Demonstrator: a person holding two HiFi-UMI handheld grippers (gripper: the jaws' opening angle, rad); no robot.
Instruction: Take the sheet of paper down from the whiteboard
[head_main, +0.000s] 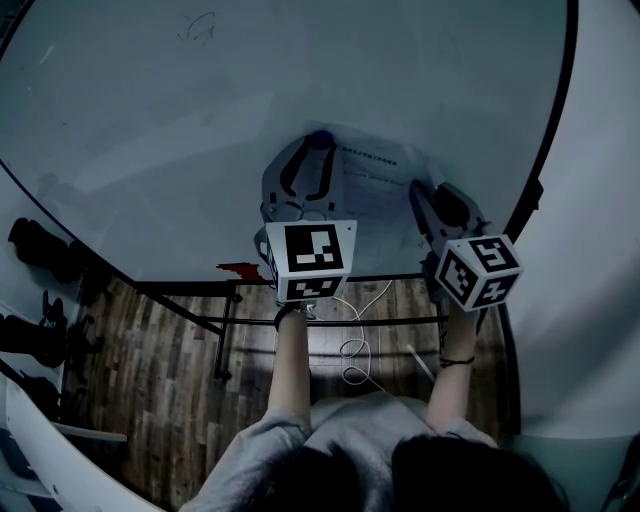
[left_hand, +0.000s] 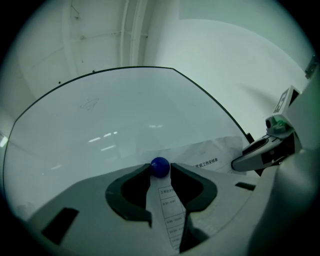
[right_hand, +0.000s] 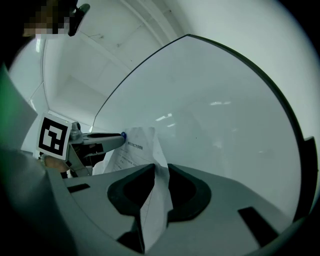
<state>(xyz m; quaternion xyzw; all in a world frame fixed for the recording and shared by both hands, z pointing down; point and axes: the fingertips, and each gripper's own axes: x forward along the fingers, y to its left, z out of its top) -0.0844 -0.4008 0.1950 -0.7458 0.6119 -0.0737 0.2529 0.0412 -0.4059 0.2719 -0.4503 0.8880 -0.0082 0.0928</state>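
A printed sheet of paper hangs on the whiteboard, pinned at its top left corner by a round blue magnet. My left gripper is shut on that magnet; in the left gripper view the blue magnet sits squeezed between the two jaw tips of the left gripper, with the sheet behind and below it. My right gripper is at the sheet's right edge. In the right gripper view the sheet runs buckled between the jaws of the right gripper, which pinch it.
The whiteboard's black frame runs down the right side next to a white wall. Below the board are its stand's bars, a red item on the ledge, a white cable on the wooden floor, and dark things at the left.
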